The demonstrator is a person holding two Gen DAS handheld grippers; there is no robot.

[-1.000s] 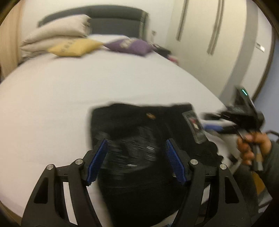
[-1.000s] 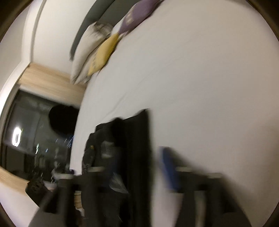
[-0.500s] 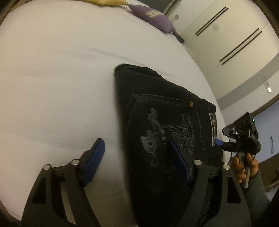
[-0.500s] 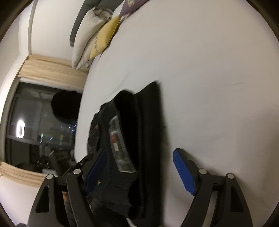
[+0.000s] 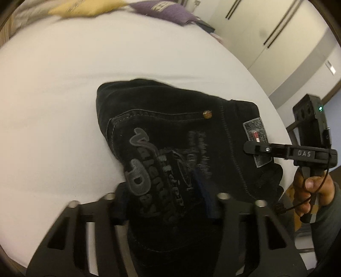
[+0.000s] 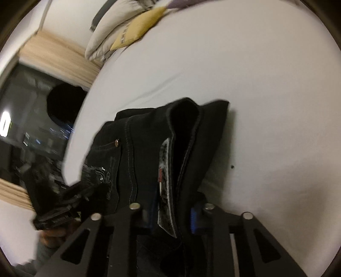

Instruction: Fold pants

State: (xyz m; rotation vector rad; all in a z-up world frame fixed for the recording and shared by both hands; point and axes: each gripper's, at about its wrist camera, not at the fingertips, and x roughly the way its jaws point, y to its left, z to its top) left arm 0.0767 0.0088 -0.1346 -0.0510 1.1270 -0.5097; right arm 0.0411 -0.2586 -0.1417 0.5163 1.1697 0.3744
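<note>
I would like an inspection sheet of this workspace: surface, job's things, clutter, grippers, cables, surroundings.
Surface: white bed sheet, mostly smooth.
Job's things: black pants, already folded compact, back pocket and waist label up, near the bed's edge.
Clutter: yellow pillow, purple pillow and pale pillows at the head end.
Grippers: left gripper closing around the pants' edge; right gripper closing on the waistband, fabric between its fingers.
Cables: thin black cable by the person's hand.
Surroundings: wardrobe doors, dark window, curtain.

Matt black denim pants (image 5: 181, 136) with raised embroidery and a metal rivet (image 5: 207, 114) lie on smooth white bedsheet (image 5: 53, 95).
</note>
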